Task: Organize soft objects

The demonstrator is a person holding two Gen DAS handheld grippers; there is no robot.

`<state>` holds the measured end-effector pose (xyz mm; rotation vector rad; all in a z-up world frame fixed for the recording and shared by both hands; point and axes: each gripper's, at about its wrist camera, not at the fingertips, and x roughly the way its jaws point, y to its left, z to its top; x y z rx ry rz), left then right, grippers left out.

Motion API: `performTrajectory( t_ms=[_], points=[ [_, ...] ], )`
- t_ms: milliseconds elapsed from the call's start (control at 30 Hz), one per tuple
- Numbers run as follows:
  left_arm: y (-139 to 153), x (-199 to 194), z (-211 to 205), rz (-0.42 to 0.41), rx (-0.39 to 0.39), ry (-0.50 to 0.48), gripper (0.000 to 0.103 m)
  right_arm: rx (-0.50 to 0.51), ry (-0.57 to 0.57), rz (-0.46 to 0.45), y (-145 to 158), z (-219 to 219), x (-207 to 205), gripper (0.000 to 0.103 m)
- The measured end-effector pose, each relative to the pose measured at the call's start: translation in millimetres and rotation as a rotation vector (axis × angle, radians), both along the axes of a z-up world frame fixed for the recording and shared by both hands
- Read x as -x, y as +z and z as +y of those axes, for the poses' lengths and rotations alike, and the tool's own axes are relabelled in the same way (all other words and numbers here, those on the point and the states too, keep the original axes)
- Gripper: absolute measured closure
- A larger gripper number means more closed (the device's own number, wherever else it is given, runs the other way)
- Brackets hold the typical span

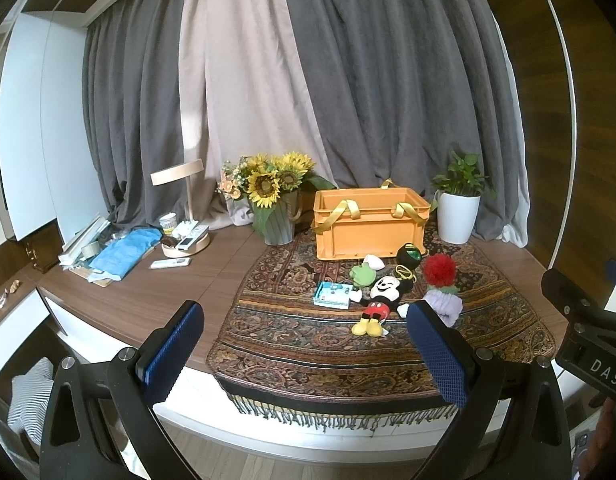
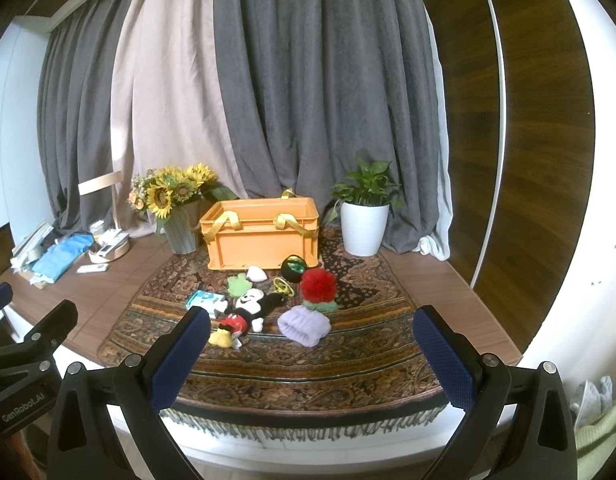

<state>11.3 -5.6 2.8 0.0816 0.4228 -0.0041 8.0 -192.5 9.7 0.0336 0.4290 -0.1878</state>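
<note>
An orange crate (image 1: 372, 226) (image 2: 261, 236) with yellow ribbon handles stands at the back of a patterned rug (image 1: 328, 344) (image 2: 348, 352). In front of it lie a Mickey Mouse plush (image 1: 378, 300) (image 2: 243, 312), a red pompom flower (image 1: 439, 269) (image 2: 318, 285), a folded lilac cloth (image 1: 448, 306) (image 2: 304, 326), a green plush (image 1: 362, 276) (image 2: 237, 283), a white soft piece (image 1: 374, 262) (image 2: 256, 274), a dark round item (image 1: 408, 256) (image 2: 293, 268) and a blue-white pack (image 1: 332, 295) (image 2: 205, 301). My left gripper (image 1: 308, 352) and right gripper (image 2: 312, 356) are both open and empty, held before the table's front edge.
A sunflower vase (image 1: 275, 200) (image 2: 175, 208) stands left of the crate, a white potted plant (image 1: 458, 208) (image 2: 364, 220) to its right. A lamp, remotes (image 1: 169, 264) and blue cloth (image 1: 123, 252) clutter the table's left end. Curtains hang behind.
</note>
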Motion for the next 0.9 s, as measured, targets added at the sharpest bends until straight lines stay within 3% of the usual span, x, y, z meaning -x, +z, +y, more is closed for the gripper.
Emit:
performTrajectory(
  t_ms=[600,900],
  points=[
    [-11.3,-3.5,-13.3,0.030,-0.008,-0.009,0.000,-0.014,0.006,0.020,-10.5,-5.9,-8.2,0.001],
    [-26.8,-44.6,-21.6,0.100,-0.020,-0.056,0.000,-0.054,0.021,0.077,-34.0,-14.4,-39.5,0.001]
  ],
)
